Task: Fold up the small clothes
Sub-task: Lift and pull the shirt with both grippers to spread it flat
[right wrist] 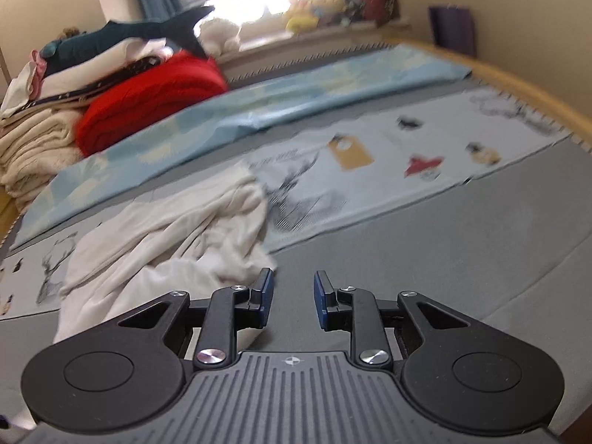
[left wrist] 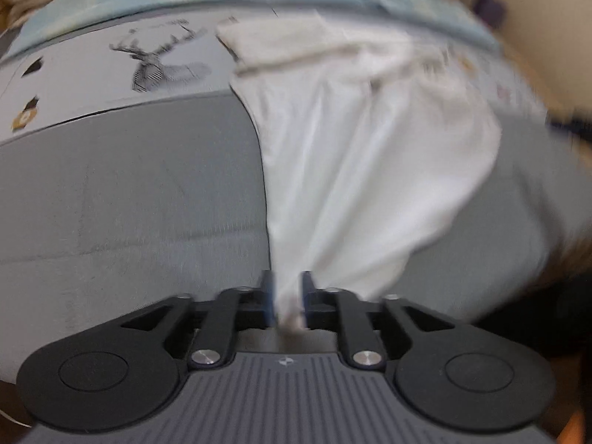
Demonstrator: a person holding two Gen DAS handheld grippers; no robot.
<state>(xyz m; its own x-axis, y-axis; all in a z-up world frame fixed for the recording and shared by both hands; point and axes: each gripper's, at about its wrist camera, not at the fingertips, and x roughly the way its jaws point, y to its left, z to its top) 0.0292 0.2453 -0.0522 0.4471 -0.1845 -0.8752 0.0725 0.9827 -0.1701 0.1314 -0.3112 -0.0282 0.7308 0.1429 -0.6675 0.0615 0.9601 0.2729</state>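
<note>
The left gripper (left wrist: 288, 296) is clamped on a bunched edge of the white garment (left wrist: 355, 155), and the cloth runs taut from its jaws up to the rest of the piece, which lies on the grey bed (left wrist: 129, 192). The far part of the garment is rumpled over the printed mat (left wrist: 111, 74). The left view is smeared, so I cannot say for sure which part of the garment is pinched; it looks like a hem or a sleeve end.

The right gripper (right wrist: 293, 296) holds nothing: its jaws stand apart over bare grey bed (right wrist: 444, 259), with the garment (right wrist: 177, 229) heaped just beside its left finger, perhaps touching it.

The step in hand looks like spreading the garment flat before any fold is made. It is still a crumpled pile on the right-hand view, so the task is early. The next move calls for the right gripper to take a second edge or corner of the cloth, well away from the held one, so the two can draw it out and lay it smooth.

There is open grey bed in front of and to the right of the right gripper. On the far side lie the printed mat (right wrist: 407, 155) and a blue sheet (right wrist: 259, 107), then a stack of folded laundry (right wrist: 122, 111) at the far left, well apart from the garment. A wooden bed rail (right wrist: 518, 85) bounds the right side.
</note>
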